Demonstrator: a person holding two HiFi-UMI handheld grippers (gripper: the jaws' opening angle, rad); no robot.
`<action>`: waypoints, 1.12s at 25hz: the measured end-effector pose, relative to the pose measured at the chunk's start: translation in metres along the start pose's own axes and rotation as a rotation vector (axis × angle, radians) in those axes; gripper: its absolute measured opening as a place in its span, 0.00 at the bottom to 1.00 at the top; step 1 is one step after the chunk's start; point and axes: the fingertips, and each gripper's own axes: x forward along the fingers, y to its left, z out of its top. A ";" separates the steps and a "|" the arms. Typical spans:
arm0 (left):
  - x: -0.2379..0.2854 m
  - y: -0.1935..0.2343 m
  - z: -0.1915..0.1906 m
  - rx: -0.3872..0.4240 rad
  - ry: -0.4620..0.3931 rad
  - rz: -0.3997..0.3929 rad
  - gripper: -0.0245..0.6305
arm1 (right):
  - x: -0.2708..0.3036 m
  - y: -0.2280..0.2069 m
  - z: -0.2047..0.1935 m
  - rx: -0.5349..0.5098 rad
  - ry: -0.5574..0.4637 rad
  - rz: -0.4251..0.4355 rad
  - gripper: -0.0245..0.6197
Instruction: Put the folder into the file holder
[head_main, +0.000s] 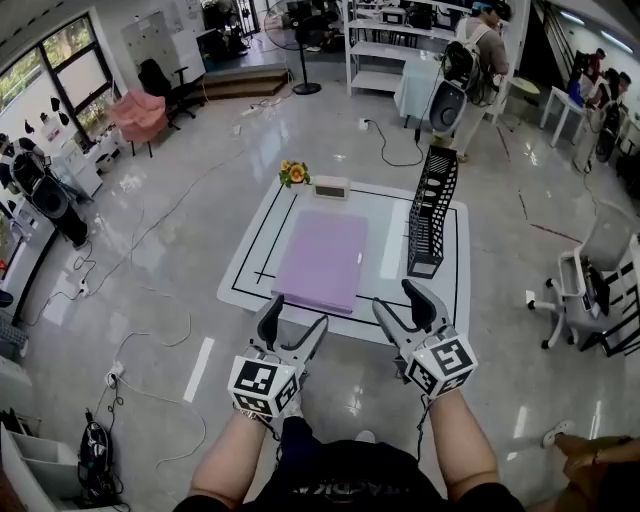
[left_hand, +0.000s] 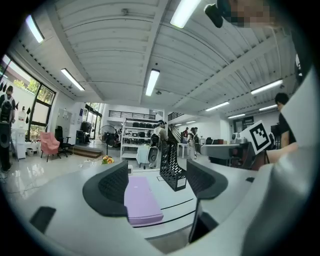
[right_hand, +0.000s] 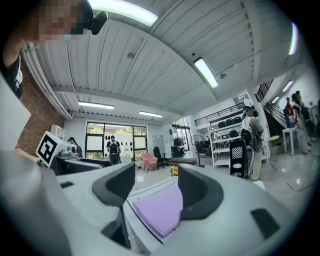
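A purple folder (head_main: 322, 258) lies flat in the middle of the white table (head_main: 262, 230). The black mesh file holder (head_main: 433, 212) stands upright at the table's right side, empty as far as I can see. Both grippers hover off the near edge, short of the folder. The left gripper (head_main: 295, 320) is open with nothing between its jaws, and the right gripper (head_main: 398, 302) is open and empty too. The left gripper view shows the folder (left_hand: 140, 200) ahead between the jaws and the file holder (left_hand: 172, 167) beyond. The right gripper view shows the folder (right_hand: 160, 207) ahead and the file holder (right_hand: 238, 157) far right.
A small bunch of flowers (head_main: 293, 173) and a white box-like device (head_main: 331, 187) sit at the table's far edge. A grey office chair (head_main: 590, 290) stands to the right. Cables trail over the glossy floor on the left. A person (head_main: 470, 60) stands far behind the table.
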 end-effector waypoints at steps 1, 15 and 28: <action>0.006 0.011 0.001 -0.003 0.002 -0.012 0.58 | 0.011 -0.003 0.000 0.004 0.001 -0.017 0.43; 0.091 0.162 0.009 -0.050 0.069 -0.199 0.58 | 0.137 -0.028 0.001 0.059 0.030 -0.282 0.43; 0.134 0.223 -0.003 -0.090 0.118 -0.318 0.59 | 0.185 -0.029 -0.015 0.070 0.076 -0.420 0.43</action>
